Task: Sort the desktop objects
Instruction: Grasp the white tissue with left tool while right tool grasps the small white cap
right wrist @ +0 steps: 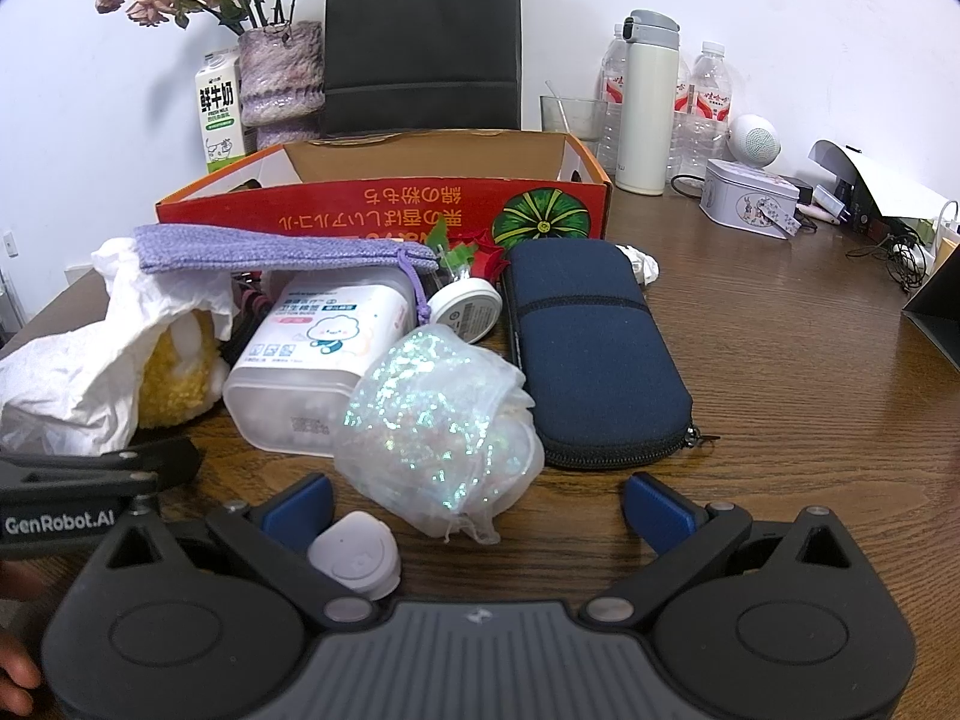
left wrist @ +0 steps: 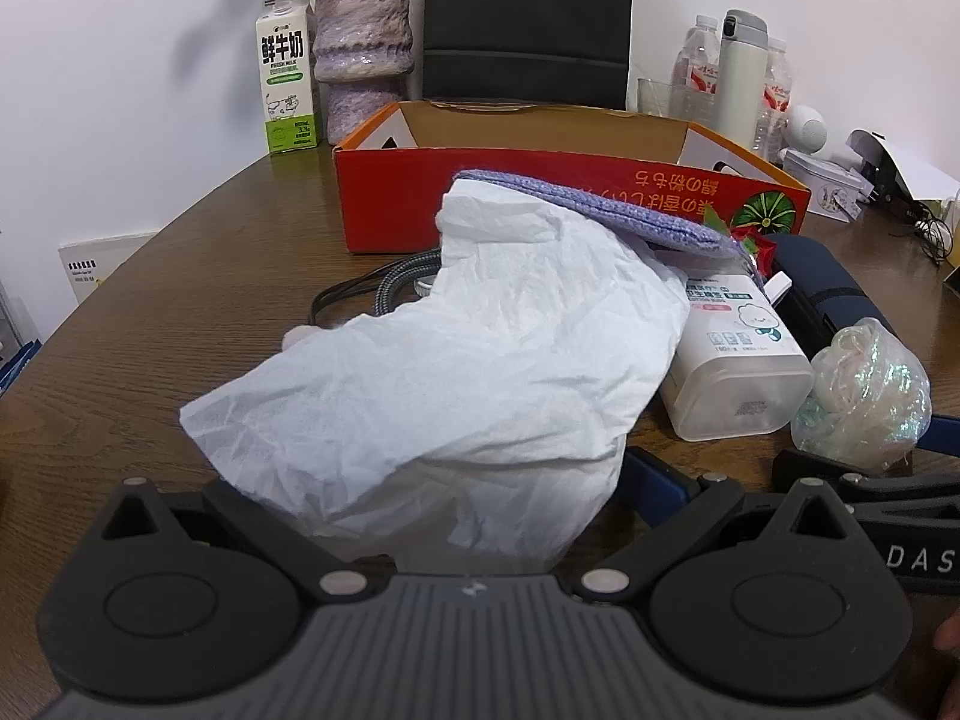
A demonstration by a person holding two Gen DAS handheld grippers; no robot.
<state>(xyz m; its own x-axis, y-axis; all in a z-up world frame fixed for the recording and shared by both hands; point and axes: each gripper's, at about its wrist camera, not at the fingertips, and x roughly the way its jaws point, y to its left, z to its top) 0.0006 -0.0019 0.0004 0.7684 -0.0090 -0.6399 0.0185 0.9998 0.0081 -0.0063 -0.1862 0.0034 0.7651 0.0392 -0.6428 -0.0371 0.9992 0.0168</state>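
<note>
Clutter heaped before the open red carton [right wrist: 384, 213], presumably its destination; we hold left gripper [left wrist: 420, 480] and right gripper [right wrist: 477, 498] wide, gripping nothing.

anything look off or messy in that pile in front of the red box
Yes. A crumpled white tissue is draped over the pile, hiding a yellow plush. The purple knit pouch lies propped on top of the cotton swab box rather than flat on the table.

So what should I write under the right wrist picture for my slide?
Open right gripper hovers before a glittery pouch, cotton-bud box and navy case, with the red box behind.
</note>
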